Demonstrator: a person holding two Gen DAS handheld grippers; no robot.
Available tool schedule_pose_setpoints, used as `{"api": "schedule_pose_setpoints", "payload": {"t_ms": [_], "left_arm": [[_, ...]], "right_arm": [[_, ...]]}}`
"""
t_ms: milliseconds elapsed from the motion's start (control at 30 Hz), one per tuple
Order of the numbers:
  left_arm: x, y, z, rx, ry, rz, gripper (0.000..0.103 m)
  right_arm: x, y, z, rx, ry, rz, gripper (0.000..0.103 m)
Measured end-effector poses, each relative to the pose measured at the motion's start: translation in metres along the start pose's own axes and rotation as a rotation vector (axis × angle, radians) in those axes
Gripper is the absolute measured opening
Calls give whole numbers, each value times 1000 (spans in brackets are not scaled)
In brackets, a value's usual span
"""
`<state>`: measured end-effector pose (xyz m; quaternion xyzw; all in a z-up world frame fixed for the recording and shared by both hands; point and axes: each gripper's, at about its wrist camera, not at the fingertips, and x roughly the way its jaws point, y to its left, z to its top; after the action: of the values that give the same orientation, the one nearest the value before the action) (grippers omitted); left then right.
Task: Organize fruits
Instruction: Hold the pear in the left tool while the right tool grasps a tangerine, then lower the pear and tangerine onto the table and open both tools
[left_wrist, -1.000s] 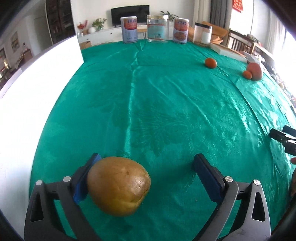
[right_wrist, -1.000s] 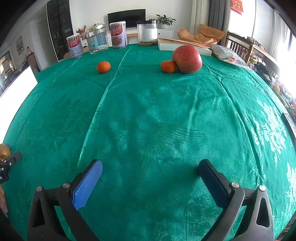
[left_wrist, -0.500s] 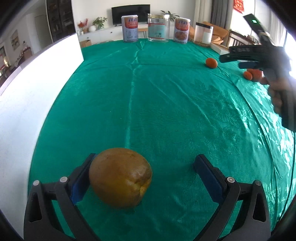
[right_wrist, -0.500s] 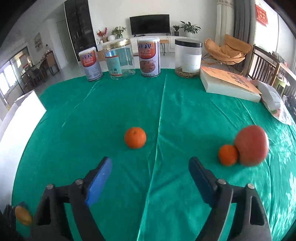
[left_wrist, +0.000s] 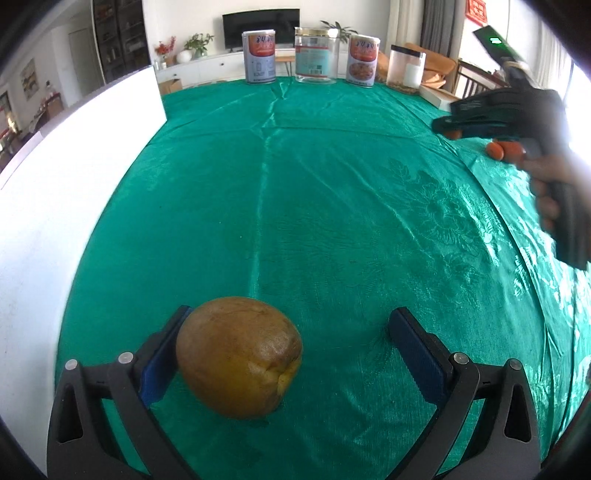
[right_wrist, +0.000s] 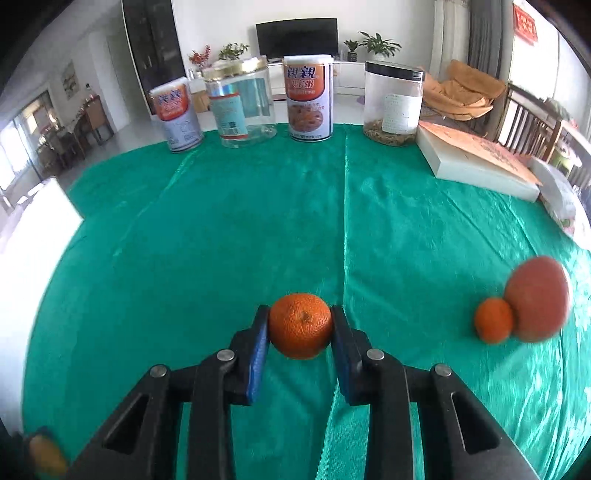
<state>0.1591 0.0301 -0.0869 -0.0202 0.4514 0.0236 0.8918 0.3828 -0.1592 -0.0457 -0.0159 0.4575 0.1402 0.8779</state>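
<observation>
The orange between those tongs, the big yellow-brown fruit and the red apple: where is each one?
orange (right_wrist: 300, 325): right wrist view, middle of its peel.
yellow-brown fruit (left_wrist: 238, 356): left wrist view, centre of its front skin.
red apple (right_wrist: 537, 298): right wrist view, middle of its blurred face.

A brown-yellow pear (left_wrist: 239, 356) is seen near left, an orange (right_wrist: 300, 325) centrally, and a smaller orange (right_wrist: 493, 319) touching a red apple (right_wrist: 537, 303) far right.

bright daylight, window glare right, fisheye edges

Two mandarins (right_wrist: 300, 325) (right_wrist: 493, 319), one apple (right_wrist: 537, 298), one pear (left_wrist: 238, 356), two tins (right_wrist: 309, 97) (right_wrist: 177, 114), two jars (right_wrist: 244, 101) (right_wrist: 392, 102), perhaps one book (right_wrist: 476, 161).
</observation>
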Motion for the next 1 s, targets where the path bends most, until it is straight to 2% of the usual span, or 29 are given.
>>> {"api": "schedule_pose_setpoints", "payload": {"t_ms": [67, 167, 333, 467, 567, 600, 667, 733, 867, 1000], "left_arm": [[0, 0, 0, 0, 0, 0, 102], [0, 0, 0, 0, 0, 0, 102], [0, 0, 0, 0, 0, 0, 102], [0, 0, 0, 0, 1, 0, 102], [0, 0, 0, 0, 1, 0, 102], [0, 0, 0, 0, 1, 0, 102], [0, 0, 0, 0, 1, 0, 102], [0, 0, 0, 0, 1, 0, 102], [1, 1, 0, 0, 1, 0, 102], [1, 1, 0, -1, 1, -4, 102]], "right_arm": [[-20, 0, -18, -4, 13, 45, 32], [-48, 4, -61, -40, 31, 61, 32], [-88, 13, -144, -84, -3, 20, 32], [-101, 17, -188, -68, -69, -17, 32], [-106, 26, -196, -111, -106, -61, 34], [-105, 28, -195, -121, -102, -62, 38], [-103, 30, -194, -132, -94, -64, 49], [-101, 29, -194, -127, -81, -69, 71], [-97, 22, -189, -82, -56, -45, 81], [-95, 25, -190, -98, -46, -44, 87]]}}
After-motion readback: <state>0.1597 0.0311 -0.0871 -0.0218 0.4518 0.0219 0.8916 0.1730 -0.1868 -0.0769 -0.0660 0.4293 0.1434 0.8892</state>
